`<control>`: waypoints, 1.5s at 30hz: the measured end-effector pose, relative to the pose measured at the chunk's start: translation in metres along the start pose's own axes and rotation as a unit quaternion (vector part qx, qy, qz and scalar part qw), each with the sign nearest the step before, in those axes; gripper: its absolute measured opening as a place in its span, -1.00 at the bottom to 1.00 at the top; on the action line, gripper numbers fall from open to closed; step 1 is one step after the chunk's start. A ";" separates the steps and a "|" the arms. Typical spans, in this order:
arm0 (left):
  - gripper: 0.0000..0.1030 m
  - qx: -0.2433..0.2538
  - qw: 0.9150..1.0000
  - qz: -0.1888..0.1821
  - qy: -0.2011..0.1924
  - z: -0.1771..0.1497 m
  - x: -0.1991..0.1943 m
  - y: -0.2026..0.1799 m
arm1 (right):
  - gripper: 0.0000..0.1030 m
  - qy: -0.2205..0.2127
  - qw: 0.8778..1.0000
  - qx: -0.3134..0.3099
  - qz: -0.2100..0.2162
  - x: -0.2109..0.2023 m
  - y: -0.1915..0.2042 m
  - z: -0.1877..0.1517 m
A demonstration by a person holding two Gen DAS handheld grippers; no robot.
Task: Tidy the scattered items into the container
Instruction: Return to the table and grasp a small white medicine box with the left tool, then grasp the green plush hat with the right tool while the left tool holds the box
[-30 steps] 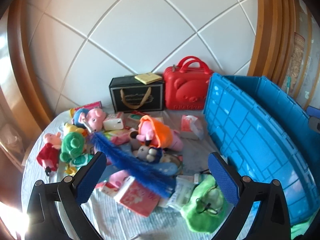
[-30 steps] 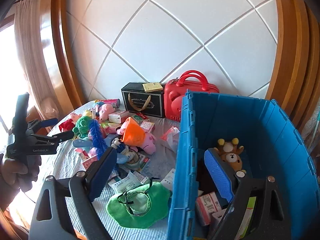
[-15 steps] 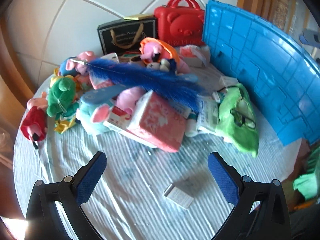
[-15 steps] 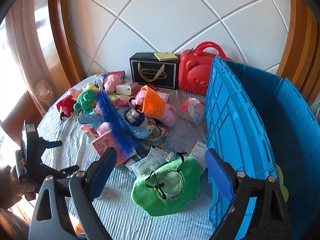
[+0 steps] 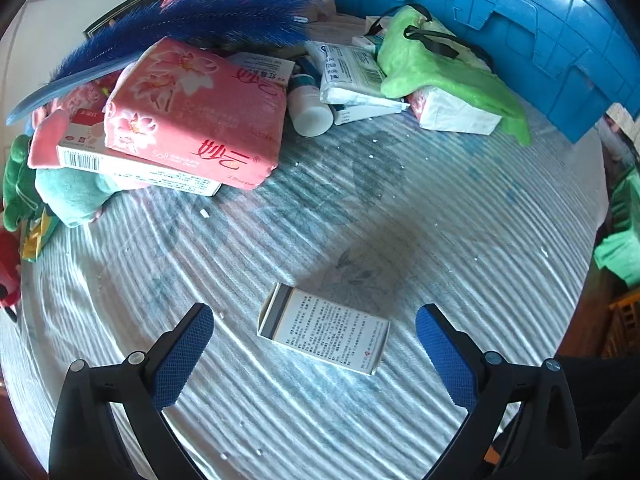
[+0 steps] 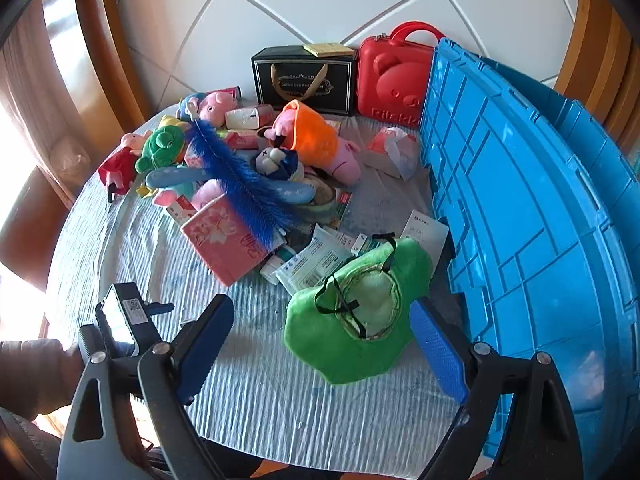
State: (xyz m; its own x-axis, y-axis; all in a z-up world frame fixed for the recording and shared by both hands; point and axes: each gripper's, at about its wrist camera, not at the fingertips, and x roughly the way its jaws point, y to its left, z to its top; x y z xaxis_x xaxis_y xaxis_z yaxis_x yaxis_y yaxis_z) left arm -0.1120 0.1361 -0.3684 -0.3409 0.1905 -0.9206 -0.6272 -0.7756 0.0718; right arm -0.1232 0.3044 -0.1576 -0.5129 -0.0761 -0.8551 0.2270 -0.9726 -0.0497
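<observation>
Left hand-held gripper (image 5: 314, 334): gaped wide, empty, white box (image 5: 323, 328) lay between its fingers, lower centre.
Right hand-held gripper (image 6: 322, 330): wide open, empty, flanked green hat (image 6: 352, 320).
Blue crate (image 6: 520, 200): filled right side.

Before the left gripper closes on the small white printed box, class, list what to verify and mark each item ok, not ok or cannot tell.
1. Left gripper open: ok.
2. Small white printed box lies between its blue-padded fingers: ok, though turned at a slant.
3. Box apart from the pink tissue pack: ok.
4. Fingers low enough to the striped cloth to grip: cannot tell.
5. Right gripper open and holding nothing: ok.
6. Room inside the blue plastic crate: cannot tell, its inside is hidden.
</observation>
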 end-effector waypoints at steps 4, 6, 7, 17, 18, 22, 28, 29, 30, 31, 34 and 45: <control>0.99 0.009 1.000 0.007 0.007 -0.007 0.010 -0.002 | 0.75 0.010 1.000 -0.001 -0.003 0.015 0.004 -0.010; 0.91 -0.001 1.000 -0.001 0.003 -0.008 0.009 0.001 | 0.75 0.012 1.000 -0.001 -0.004 0.025 0.003 -0.014; 0.78 -0.004 1.000 -0.006 0.003 -0.009 0.010 0.002 | 0.75 0.014 1.000 -0.001 -0.006 0.032 0.002 -0.016; 0.28 -0.057 0.998 -0.040 -0.006 -0.008 -0.010 0.018 | 0.75 0.055 0.997 0.026 -0.037 0.132 -0.024 -0.030; 0.28 -0.059 0.997 -0.038 -0.009 -0.008 -0.013 0.020 | 0.75 0.060 0.997 0.026 -0.039 0.142 -0.026 -0.030; 0.28 -0.062 0.997 -0.034 -0.014 -0.005 -0.024 0.025 | 0.75 0.070 0.996 0.017 -0.051 0.174 -0.027 -0.028; 0.28 -0.063 0.997 -0.032 -0.017 0.000 -0.037 0.032 | 0.66 0.076 0.995 -0.013 -0.067 0.198 -0.016 -0.028; 0.28 -0.064 0.997 -0.033 -0.018 -0.001 -0.039 0.033 | 0.39 0.072 0.995 -0.017 -0.067 0.195 -0.015 -0.027; 0.28 -0.066 0.997 -0.033 -0.019 0.001 -0.036 0.033 | 0.03 0.069 0.995 -0.019 -0.063 0.192 -0.014 -0.025; 0.28 -0.068 0.997 -0.033 -0.020 0.003 -0.035 0.032 | -0.18 0.067 0.996 -0.019 -0.059 0.188 -0.013 -0.022; 0.28 -0.074 0.996 -0.033 -0.023 0.005 -0.037 0.034 | -0.73 0.065 0.997 -0.010 -0.044 0.178 -0.014 -0.016; 0.28 -0.101 0.993 -0.021 -0.054 0.014 -0.063 0.056 | -0.77 0.037 0.999 0.017 -0.033 0.131 -0.023 -0.006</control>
State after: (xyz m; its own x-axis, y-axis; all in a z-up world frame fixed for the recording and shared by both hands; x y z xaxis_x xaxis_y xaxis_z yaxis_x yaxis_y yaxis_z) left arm -0.1355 0.0886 -0.3016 -0.3970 0.2801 -0.8741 -0.4927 -0.8685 -0.0545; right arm -0.1905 0.3182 -0.2717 -0.4635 0.0034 -0.8861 0.1665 -0.9819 -0.0908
